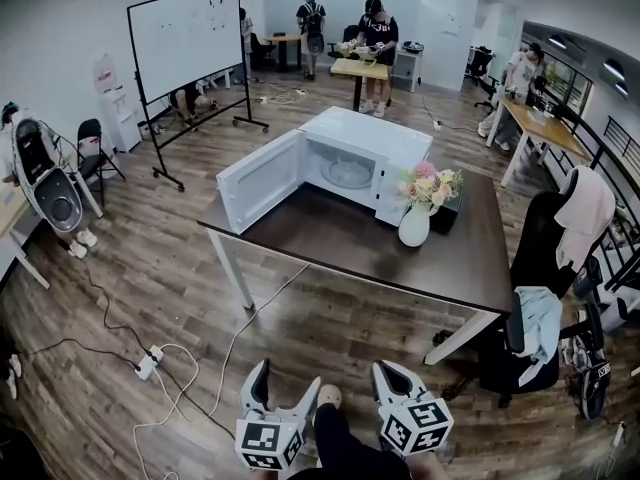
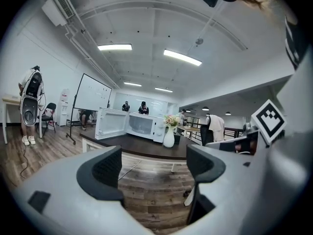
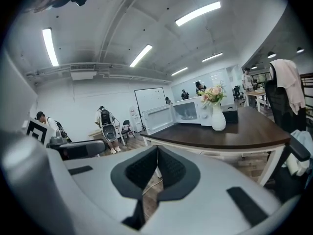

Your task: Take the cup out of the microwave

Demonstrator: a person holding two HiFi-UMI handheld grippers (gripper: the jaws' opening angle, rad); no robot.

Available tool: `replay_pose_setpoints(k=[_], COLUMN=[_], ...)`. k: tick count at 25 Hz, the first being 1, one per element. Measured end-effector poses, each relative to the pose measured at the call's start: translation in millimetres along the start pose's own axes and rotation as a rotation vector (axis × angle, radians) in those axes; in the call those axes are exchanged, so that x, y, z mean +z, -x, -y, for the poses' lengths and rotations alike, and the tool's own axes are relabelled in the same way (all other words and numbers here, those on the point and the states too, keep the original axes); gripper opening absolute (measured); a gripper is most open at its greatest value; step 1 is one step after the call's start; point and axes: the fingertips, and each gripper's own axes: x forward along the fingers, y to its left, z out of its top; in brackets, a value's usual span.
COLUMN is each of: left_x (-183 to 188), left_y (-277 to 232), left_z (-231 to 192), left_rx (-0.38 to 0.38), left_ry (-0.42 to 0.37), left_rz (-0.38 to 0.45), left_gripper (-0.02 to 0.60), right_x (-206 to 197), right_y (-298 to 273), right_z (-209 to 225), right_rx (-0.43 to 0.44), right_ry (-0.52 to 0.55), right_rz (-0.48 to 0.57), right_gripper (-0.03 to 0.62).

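A white microwave [image 1: 385, 153] stands on a dark table [image 1: 330, 233], with its door [image 1: 258, 180] swung open to the left. Inside I see a round glass turntable [image 1: 348, 173]; I cannot make out a cup from here. Both grippers are low and near me, well short of the table and over the wooden floor. My left gripper [image 1: 286, 378] is open and holds nothing, its pads wide apart in the left gripper view [image 2: 154, 168]. My right gripper [image 1: 390, 373] is shut with nothing in it, its pads touching in the right gripper view [image 3: 157, 168]. The microwave [image 3: 188, 111] looks small and distant there.
A white vase of flowers [image 1: 414, 223] stands on the table just right of the microwave, with a black box [image 1: 447, 213] behind it. A chair draped with clothes [image 1: 540, 318] is at the table's right end. A power strip with cables [image 1: 148, 363] lies on the floor at left. A whiteboard [image 1: 188, 43] and several people are farther back.
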Motion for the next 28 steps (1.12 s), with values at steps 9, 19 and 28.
replay_pose_setpoints(k=[9, 19, 28], left_x=[29, 54, 71], left_y=[-85, -180, -247], left_z=[-32, -60, -89], left_rx=[0.007, -0.008, -0.009], left_ry=[-0.015, -0.028, -0.041], left_rz=[-0.006, -0.028, -0.024], left_gripper=[0.388, 0.388, 0.388], right_x=[39, 82, 106], right_y=[-80, -156, -219], right_z=[38, 89, 122], right_rx=[0.011, -0.013, -0.021], right_ry=[-0.006, -0.013, -0.020], right_rz=[-0.006, 0.000, 0.011], right_gripper=[-0.008, -0.008, -0.008])
